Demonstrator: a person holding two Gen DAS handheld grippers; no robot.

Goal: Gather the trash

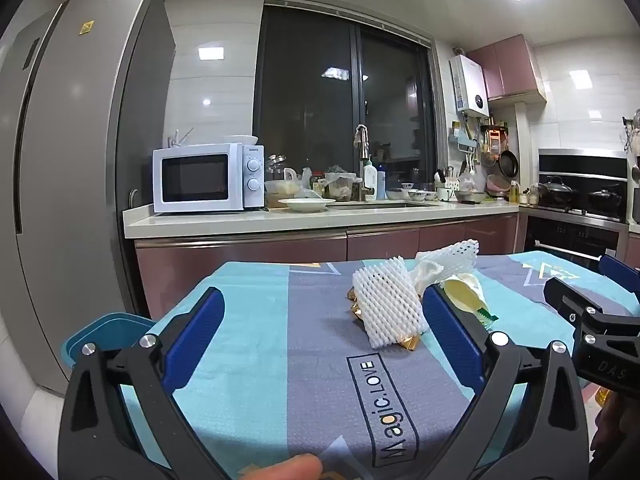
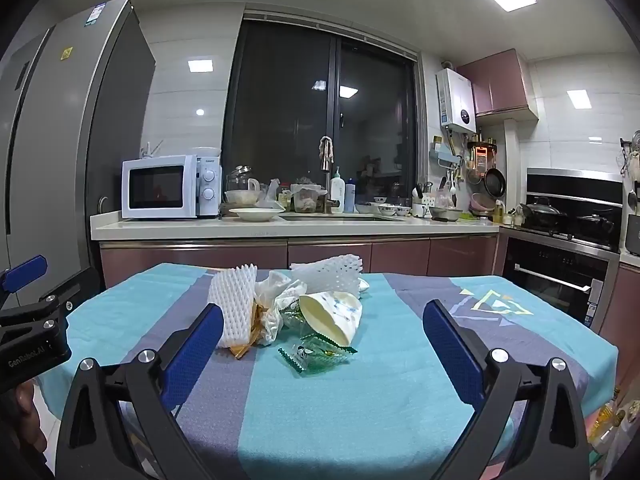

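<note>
**Trash still piled on the table, nothing picked up yet**

You stand in a night-lit kitchen, facing a table under a teal and grey cloth (image 2: 360,380), with the counter, microwave (image 1: 208,178) and sink behind it. All the trash lies in one heap near the table's far middle: two white foam nets (image 2: 234,304), crumpled plastic (image 2: 276,300), a tipped paper cup (image 2: 332,314), a green wrapper (image 2: 316,354) and some gold foil (image 1: 408,342) under the nearer net. Your left gripper (image 1: 322,336) has its jaws spread wide with nothing between the pads; your right gripper (image 2: 324,348) is likewise wide and empty, short of the pile. So the collecting looks unstarted, every piece left to go. A blue bin (image 1: 108,334) sits low beside the table's left edge, likely the destination. The pieces overlap, so lifting one may drag another; nothing else blocks your reach.
</note>
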